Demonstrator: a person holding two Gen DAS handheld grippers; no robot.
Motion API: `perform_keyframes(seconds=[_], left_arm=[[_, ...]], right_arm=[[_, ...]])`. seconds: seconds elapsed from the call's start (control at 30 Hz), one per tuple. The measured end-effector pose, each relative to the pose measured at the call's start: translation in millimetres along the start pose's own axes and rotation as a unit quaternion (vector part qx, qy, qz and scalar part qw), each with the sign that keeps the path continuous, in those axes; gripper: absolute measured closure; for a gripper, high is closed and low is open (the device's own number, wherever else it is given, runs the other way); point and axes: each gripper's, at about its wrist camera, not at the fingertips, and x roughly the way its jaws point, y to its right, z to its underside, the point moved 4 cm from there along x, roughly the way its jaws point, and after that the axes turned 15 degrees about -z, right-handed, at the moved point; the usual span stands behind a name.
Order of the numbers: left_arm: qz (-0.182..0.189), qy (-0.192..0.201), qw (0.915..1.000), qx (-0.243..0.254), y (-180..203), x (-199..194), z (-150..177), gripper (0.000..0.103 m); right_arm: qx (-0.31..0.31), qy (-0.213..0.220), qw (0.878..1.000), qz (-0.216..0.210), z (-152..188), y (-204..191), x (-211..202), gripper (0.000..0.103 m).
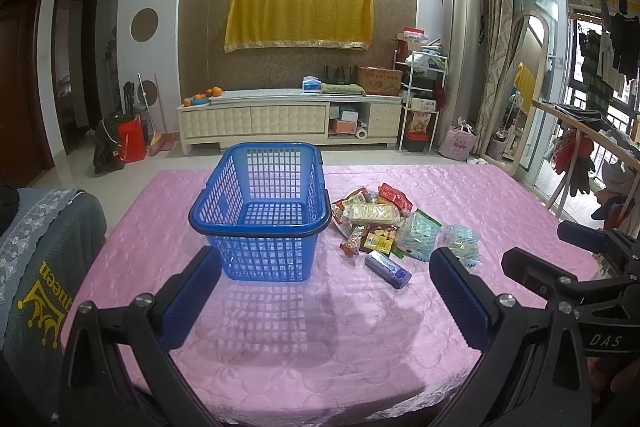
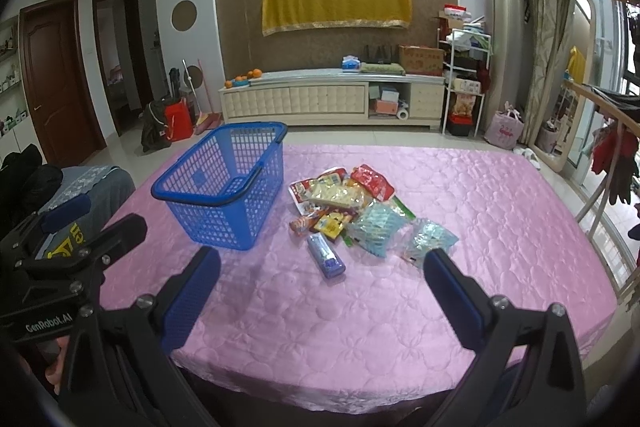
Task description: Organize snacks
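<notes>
An empty blue plastic basket (image 1: 260, 211) stands on the pink tablecloth (image 1: 320, 327), also in the right wrist view (image 2: 224, 183). To its right lies a pile of snack packets (image 1: 376, 219), with a purple-blue packet (image 1: 388, 269) nearest me and two clear bags of teal sweets (image 1: 460, 243). The pile (image 2: 344, 199), purple packet (image 2: 326, 255) and clear bags (image 2: 430, 239) show in the right wrist view. My left gripper (image 1: 324, 263) is open and empty, just short of the basket. My right gripper (image 2: 322, 263) is open and empty, near the purple packet.
A chair with a grey cover (image 1: 44, 267) stands at the table's left. Behind the table are a white TV cabinet (image 1: 288, 119), a shelf rack (image 1: 420, 99) and a wooden clothes rail (image 1: 584, 131) at the right. The table's right half (image 2: 500, 207) is bare cloth.
</notes>
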Motion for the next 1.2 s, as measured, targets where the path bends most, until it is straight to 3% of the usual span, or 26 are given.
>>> perform_keyframes(seconds=[0.7, 0.9, 1.2], left_arm=[[0.008, 0.011, 0.9999, 0.003, 8, 2, -12, 0.000], [0.016, 0.020, 0.9996, 0.011, 27, 11, -27, 0.000], [0.043, -0.006, 0.9982, 0.042, 70, 42, -44, 0.000]], right_arm=[[0.000, 0.003, 1.000, 0.001, -6, 5, -4, 0.000], [-0.011, 0.003, 1.000, 0.004, -18, 17, -4, 0.000], [0.018, -0.003, 0.999, 0.031, -31, 60, 3, 0.000]])
